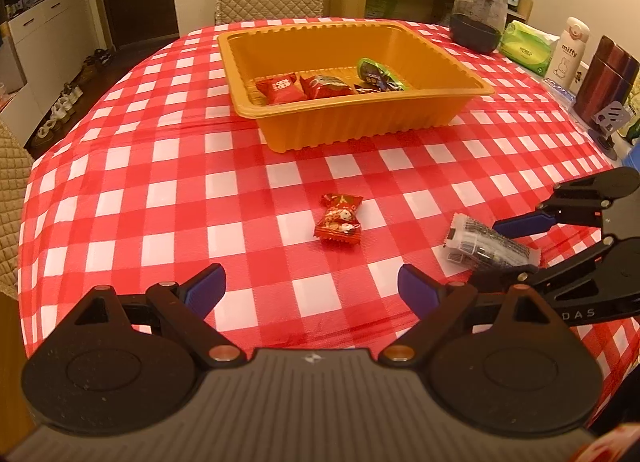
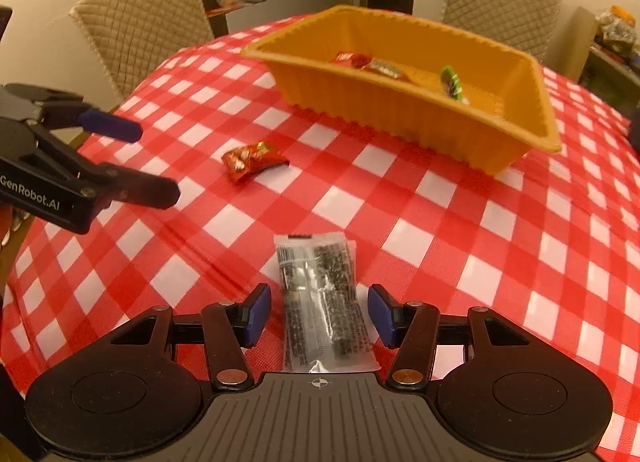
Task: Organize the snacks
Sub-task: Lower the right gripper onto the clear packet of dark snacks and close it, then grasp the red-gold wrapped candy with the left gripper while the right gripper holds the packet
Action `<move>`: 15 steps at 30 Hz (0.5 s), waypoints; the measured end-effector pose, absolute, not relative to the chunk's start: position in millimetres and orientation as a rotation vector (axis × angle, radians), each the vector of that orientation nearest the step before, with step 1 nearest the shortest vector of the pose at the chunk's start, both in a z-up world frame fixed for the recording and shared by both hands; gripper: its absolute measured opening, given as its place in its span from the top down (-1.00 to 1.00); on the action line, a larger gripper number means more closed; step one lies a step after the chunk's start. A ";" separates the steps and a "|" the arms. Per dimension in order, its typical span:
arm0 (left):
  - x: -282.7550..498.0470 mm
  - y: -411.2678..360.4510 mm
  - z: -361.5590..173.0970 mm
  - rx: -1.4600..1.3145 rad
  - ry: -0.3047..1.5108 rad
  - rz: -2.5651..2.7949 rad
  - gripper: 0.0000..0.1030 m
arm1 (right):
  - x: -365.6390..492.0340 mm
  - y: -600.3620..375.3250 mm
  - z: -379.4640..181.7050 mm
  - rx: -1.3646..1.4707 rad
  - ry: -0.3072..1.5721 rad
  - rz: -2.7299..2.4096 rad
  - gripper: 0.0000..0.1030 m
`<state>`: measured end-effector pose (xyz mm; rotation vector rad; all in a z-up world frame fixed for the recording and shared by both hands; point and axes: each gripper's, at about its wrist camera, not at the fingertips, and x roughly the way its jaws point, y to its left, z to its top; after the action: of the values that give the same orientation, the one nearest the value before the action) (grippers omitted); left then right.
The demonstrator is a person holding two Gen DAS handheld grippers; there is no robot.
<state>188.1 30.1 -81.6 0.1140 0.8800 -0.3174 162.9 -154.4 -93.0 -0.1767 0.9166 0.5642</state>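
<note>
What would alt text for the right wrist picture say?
A claw straddles a clear black-printed snack packet on a red checked tablecloth, pads not touching it. Beyond lie a red candy and an orange tray holding snacks.

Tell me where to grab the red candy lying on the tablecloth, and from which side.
Grip the red candy across its plump middle, coming down from above with the open left hand-held gripper. It lies flat, its crimped ends are thin and floppy, and nothing sits close beside it on the tablecloth.
</note>
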 end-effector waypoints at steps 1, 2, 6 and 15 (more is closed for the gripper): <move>189.5 29.6 -82.3 0.115 0.881 -0.319 -0.77 | 162.1 -153.9 -93.4 -0.176 0.916 0.567 -0.05; 190.9 28.8 -83.0 0.113 0.881 -0.320 -0.77 | 161.1 -153.4 -93.5 -0.174 0.914 0.565 -0.04; 196.9 24.9 -86.1 0.122 0.877 -0.330 -0.71 | 154.9 -150.8 -93.9 -0.195 0.903 0.550 0.10; 213.7 4.6 -95.2 0.182 0.828 -0.381 -0.56 | 148.5 -162.3 -92.6 -0.102 0.903 0.433 0.26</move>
<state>213.7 4.6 -95.2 0.1816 0.8279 -0.3814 148.5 -162.3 -92.6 -0.1023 0.9034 0.4327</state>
